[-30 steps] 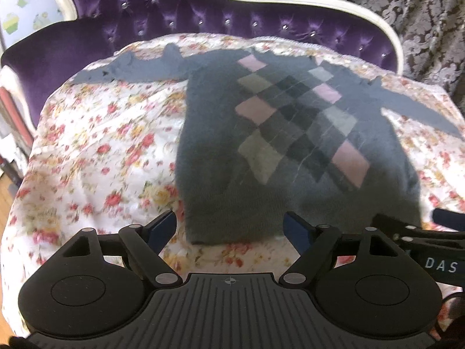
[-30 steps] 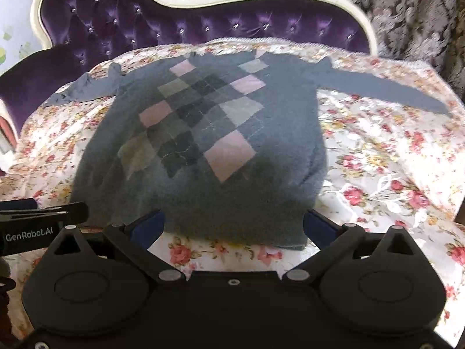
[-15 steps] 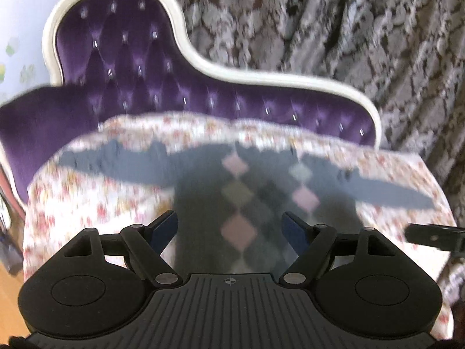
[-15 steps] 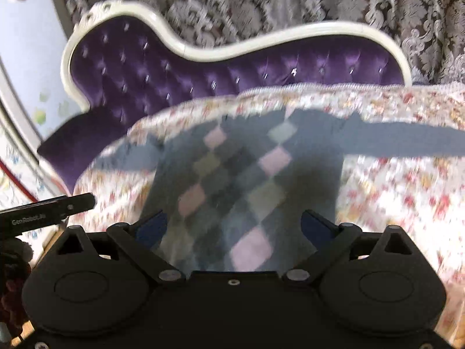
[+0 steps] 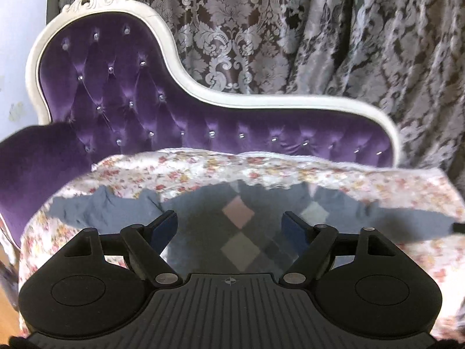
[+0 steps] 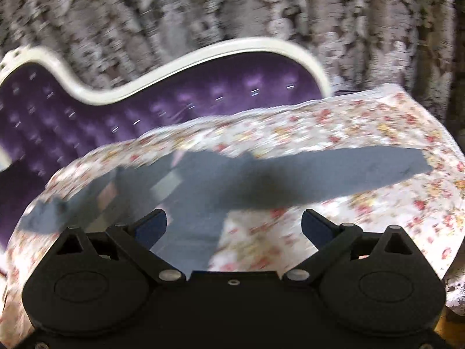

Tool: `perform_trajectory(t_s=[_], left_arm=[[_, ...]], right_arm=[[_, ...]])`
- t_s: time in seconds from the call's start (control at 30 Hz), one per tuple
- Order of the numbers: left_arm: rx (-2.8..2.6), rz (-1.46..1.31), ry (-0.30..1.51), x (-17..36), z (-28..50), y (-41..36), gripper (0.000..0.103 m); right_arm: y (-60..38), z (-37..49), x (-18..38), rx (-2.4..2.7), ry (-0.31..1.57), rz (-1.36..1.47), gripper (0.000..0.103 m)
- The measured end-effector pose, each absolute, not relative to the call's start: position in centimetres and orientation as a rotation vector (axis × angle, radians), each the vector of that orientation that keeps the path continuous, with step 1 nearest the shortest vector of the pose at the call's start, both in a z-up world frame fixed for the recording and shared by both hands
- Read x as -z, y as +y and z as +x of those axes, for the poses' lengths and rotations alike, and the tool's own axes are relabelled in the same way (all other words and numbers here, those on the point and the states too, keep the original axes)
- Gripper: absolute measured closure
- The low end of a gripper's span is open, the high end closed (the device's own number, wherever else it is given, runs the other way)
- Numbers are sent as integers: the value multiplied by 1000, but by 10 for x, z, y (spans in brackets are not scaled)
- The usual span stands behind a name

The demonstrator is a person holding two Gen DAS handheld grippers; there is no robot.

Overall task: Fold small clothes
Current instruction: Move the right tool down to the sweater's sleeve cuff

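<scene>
A small grey sweater [image 5: 232, 226] with a pink, grey and black diamond pattern lies flat on a floral cloth, sleeves spread to both sides. My left gripper [image 5: 231, 225] is open and empty, held above the sweater's body. In the right wrist view the sweater [image 6: 203, 183] is blurred, and its right sleeve [image 6: 363, 171] stretches out to the right. My right gripper [image 6: 234, 224] is open and empty above the sweater's right side, near the armpit.
The floral cloth [image 5: 290, 171] covers the seat of a purple tufted sofa [image 5: 116, 93] with a white frame. A grey damask curtain [image 5: 319, 29] hangs behind it. The cloth's right edge [image 6: 436, 145] drops off near the curtain.
Both grippers have risen and tilted up, so the sofa back and curtain now fill the upper views. The right gripper has swung toward the right sleeve. Both stay open; the sweater has not moved.
</scene>
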State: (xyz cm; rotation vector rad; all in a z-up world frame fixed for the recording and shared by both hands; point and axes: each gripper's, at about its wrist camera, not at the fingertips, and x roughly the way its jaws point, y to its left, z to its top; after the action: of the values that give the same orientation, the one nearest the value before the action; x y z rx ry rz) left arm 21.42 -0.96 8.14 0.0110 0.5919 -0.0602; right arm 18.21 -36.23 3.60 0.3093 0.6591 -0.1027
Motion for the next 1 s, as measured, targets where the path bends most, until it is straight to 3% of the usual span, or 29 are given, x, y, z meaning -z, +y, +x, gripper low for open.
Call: perform_trajectory(t_s=[0.17,0.5,0.87,1.0], left_arm=[[77,56,634,-45,234,-28,25],[96,63,724,17,263,-45,25],[81,78,865,74,276,-50,25],[93,87,828,79,268,-49,24]], right_arm=[[-414,193,-9,176,629,347,4],[-508,204,62,318,678,465,29],[-584,226,98,476,611,616,29],[-603,238,107,498,570,659,29]])
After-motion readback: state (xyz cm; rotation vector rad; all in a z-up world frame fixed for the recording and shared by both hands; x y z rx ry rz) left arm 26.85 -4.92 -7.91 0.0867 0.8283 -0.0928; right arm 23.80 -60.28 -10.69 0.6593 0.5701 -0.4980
